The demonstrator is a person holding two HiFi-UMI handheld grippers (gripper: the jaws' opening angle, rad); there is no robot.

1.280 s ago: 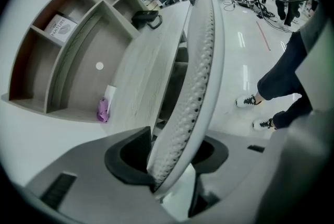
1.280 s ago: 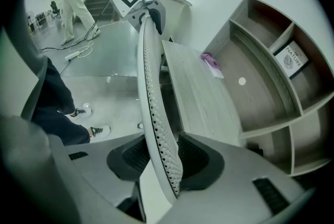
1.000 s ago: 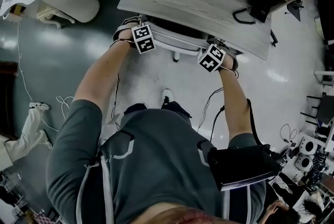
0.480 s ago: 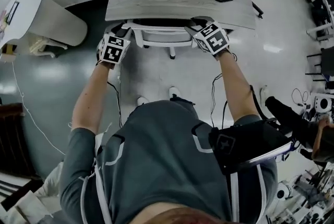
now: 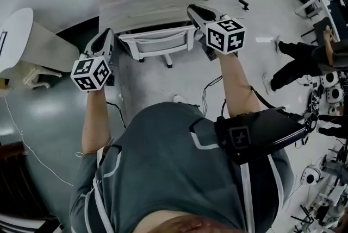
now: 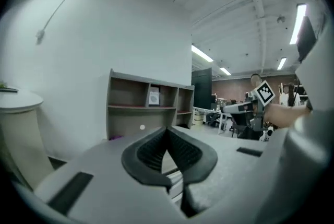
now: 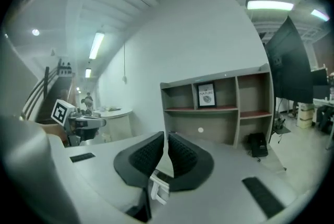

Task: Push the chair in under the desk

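Chair (image 5: pixel 160 42) is sitting tucked under the desk (image 5: pixel 157 1) at twelve o'clock; seemingly finished, the left gripper (image 6: pixel 167 131) is hovering shut, and the right gripper (image 7: pixel 164 137) has just been closing almost shut, empty.

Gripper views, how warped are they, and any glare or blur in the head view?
Left gripper view: strong fisheye, dark round border, the white ceiling beams curve. Right gripper view: same warping, the ceiling strip light blows out white. Head view: dim, fairly sharp, pale sheen on the grey floor.
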